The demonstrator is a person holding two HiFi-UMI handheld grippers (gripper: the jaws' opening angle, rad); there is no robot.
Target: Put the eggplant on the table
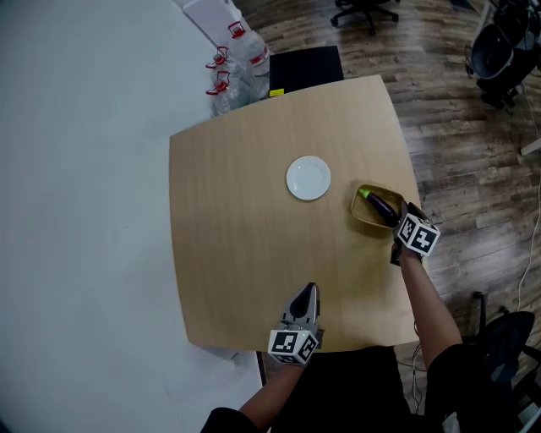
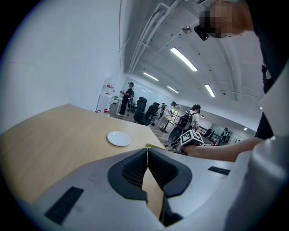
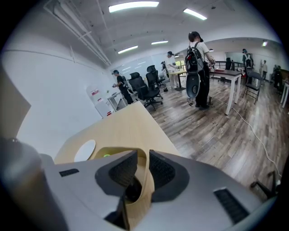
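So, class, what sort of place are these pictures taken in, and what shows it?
Most likely an open-plan office or lab workspace: rolling office chairs stand in a cluster, a long desk sits on a wood-look floor, and strip lights run along the ceiling.

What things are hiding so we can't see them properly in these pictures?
- The eggplant: in the right gripper view the right gripper covers it, except a green tip; in the head view that gripper hides its near end.
- The bowl: in the left gripper view only a yellow sliver shows over the left gripper.
- The bottles: in the head view, too small to read labels.
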